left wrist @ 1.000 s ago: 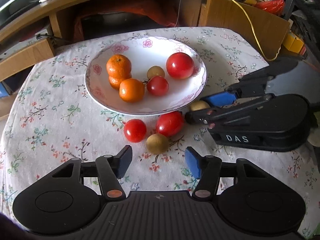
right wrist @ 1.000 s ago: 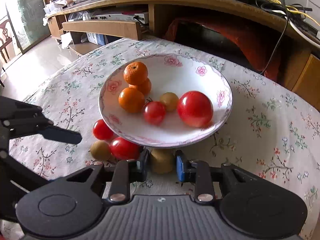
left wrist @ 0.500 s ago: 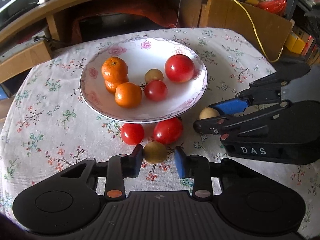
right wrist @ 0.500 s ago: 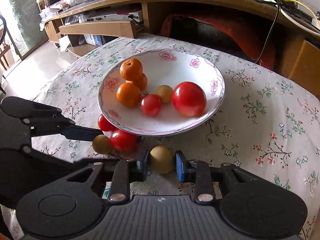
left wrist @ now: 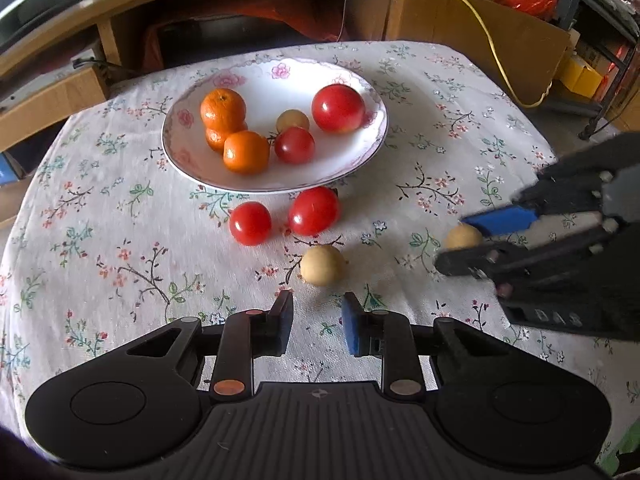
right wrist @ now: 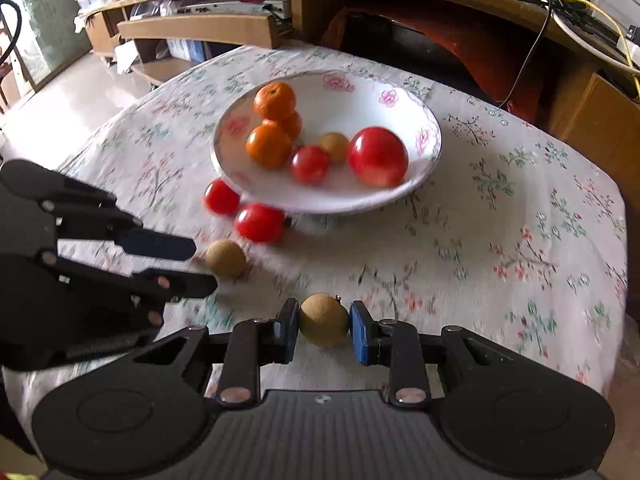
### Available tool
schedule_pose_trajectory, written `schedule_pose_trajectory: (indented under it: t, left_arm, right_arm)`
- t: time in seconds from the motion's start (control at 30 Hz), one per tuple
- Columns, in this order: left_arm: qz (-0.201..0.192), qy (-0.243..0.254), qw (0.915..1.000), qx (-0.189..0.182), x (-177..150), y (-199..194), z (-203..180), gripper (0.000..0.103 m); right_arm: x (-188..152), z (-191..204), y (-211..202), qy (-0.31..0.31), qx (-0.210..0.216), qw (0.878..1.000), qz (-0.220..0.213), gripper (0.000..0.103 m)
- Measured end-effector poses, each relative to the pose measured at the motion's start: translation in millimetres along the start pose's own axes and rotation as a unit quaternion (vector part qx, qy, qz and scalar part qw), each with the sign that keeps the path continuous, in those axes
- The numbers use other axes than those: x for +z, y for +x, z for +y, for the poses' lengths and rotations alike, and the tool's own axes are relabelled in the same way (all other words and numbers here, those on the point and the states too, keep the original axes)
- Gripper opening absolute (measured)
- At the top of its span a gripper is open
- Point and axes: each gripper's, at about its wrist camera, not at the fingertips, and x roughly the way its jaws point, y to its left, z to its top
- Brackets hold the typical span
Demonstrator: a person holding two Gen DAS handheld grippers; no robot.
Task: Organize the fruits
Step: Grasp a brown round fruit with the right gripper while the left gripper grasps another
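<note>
A white floral bowl (left wrist: 372, 136) (right wrist: 428, 176) on the flowered tablecloth holds three oranges (left wrist: 223, 109), two tomatoes (left wrist: 338, 108) and a tan longan (left wrist: 293, 121). Two tomatoes (left wrist: 251, 223) (left wrist: 314, 211) lie on the cloth in front of the bowl. A loose longan (left wrist: 323, 265) (right wrist: 227, 259) lies just ahead of my left gripper (left wrist: 316, 322), which is open and empty. My right gripper (right wrist: 324, 326) is shut on another longan (right wrist: 324, 320) (left wrist: 463, 237), held back from the bowl at the right.
A wooden desk with shelves, cables and boxes (left wrist: 472, 12) stands close behind the round table (right wrist: 560, 240). The table edge drops away at the left (right wrist: 100, 132) and the right. A wooden drawer front (left wrist: 48, 96) sits at the back left.
My left gripper has pulled back from the loose longan, which it had straddled half a second ago, with its jaws open. My right gripper has drawn back from the bowl with its longan.
</note>
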Motion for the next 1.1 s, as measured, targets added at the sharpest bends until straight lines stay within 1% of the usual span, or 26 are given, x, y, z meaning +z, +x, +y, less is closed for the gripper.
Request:
schedule_pose_trajectory:
  t: [0.03, 0.1, 0.17, 0.2, 0.27, 0.37, 0.43, 0.5, 0.63, 0.83, 1.0, 1.1]
  left_arm:
    - [-0.003, 0.000, 1.0000, -0.001, 1.4, -0.6, -0.5, 0.039]
    - [-0.013, -0.002, 0.9999, 0.006, 5.1, -0.8, -0.9, 0.041]
    - [-0.020, 0.000, 0.9998, 0.007, 9.9, 2.2, -1.9, 0.044]
    - [-0.021, 0.001, 0.9997, 0.009, 11.5, 4.8, -2.1, 0.047]
    - [-0.017, 0.004, 0.9997, 0.019, 13.6, 12.7, -2.0, 0.049]
    - [-0.013, 0.001, 0.9998, 0.016, 14.8, 21.6, -1.7, 0.050]
    - [-0.015, 0.003, 0.9998, 0.015, 15.5, 21.7, -3.7, 0.047]
    - [-0.015, 0.008, 0.9998, 0.013, 15.6, 21.7, -6.3, 0.040]
    - [-0.016, 0.011, 0.9997, 0.014, 15.8, 21.2, -9.5, 0.035]
    - [-0.005, 0.024, 0.9995, 0.020, 9.7, 14.9, -15.1, 0.034]
    - [-0.004, 0.016, 0.9997, 0.017, 5.8, 13.1, -12.9, 0.033]
    - [-0.002, 0.022, 0.9996, 0.019, 6.3, 12.3, -17.7, 0.033]
  right_arm:
    - [-3.8, 1.9, -3.5, -0.003, -0.002, 1.000, 0.002, 0.029]
    - [-10.5, 4.3, -9.7, -0.002, -0.006, 1.000, 0.006, 0.029]
    - [-14.3, 6.9, -14.5, -0.003, -0.008, 1.000, 0.005, 0.029]
    - [-15.3, 8.3, -16.0, -0.003, -0.009, 1.000, 0.004, 0.029]
    - [-15.3, 9.6, -15.8, -0.004, -0.010, 1.000, 0.004, 0.029]
    - [-15.9, 8.8, -10.6, -0.004, -0.014, 1.000, 0.008, 0.029]
    - [-16.1, 7.1, -7.1, -0.004, -0.014, 1.000, 0.009, 0.029]
    - [-15.3, 5.8, -3.8, -0.004, -0.014, 1.000, 0.008, 0.029]
    - [-13.5, 4.2, 0.4, -0.001, -0.014, 1.000, 0.007, 0.030]
    - [-15.6, 2.6, -0.1, 0.000, -0.012, 1.000, 0.000, 0.030]
    - [-18.3, 4.0, -1.8, -0.005, -0.015, 1.000, 0.002, 0.030]
    - [-19.1, 7.7, -2.1, -0.013, -0.021, 1.000, 0.003, 0.030]
